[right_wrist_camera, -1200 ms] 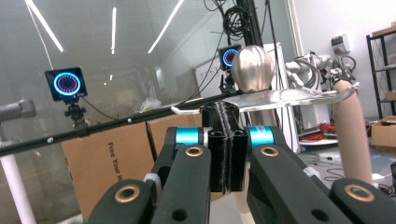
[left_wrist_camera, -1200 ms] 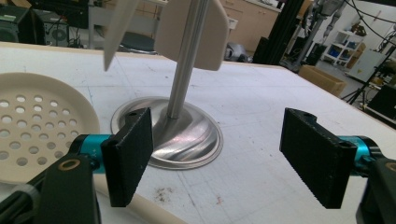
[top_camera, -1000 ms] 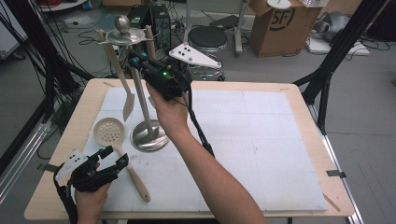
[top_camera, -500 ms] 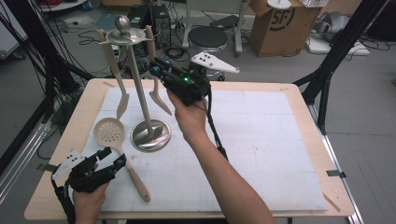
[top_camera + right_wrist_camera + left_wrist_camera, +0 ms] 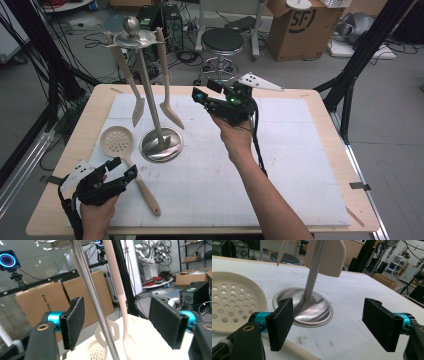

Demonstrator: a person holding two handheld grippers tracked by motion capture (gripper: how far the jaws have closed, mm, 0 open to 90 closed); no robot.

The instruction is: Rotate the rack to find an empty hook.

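Note:
A steel stand [image 5: 161, 145] rises from the white mat [image 5: 280, 165], with two beige utensils hung from its top disc: a slotted turner [image 5: 138, 110] and a spatula [image 5: 170, 112]. A beige skimmer [image 5: 116, 141] lies flat left of the base, its handle running toward the front edge. My right gripper [image 5: 204, 91] hovers right of the stand; its jaws have just been opening and stand open with nothing between them. Beyond them hang the pole [image 5: 92, 295] and the spatula [image 5: 120, 295]. My left gripper [image 5: 124, 167] rests open beside the skimmer handle, facing the stand's base [image 5: 303, 307].
The wooden table [image 5: 320, 100] borders the mat on all sides. Behind the table stand a black stool [image 5: 222, 42], a cardboard box [image 5: 295, 27] and loose cables on the floor. Black frame legs [image 5: 350, 85] rise at the table's right.
My right gripper has drawn back to the right and down from the stand and opened its jaws, leaving the spatula hanging. The left gripper has not moved.

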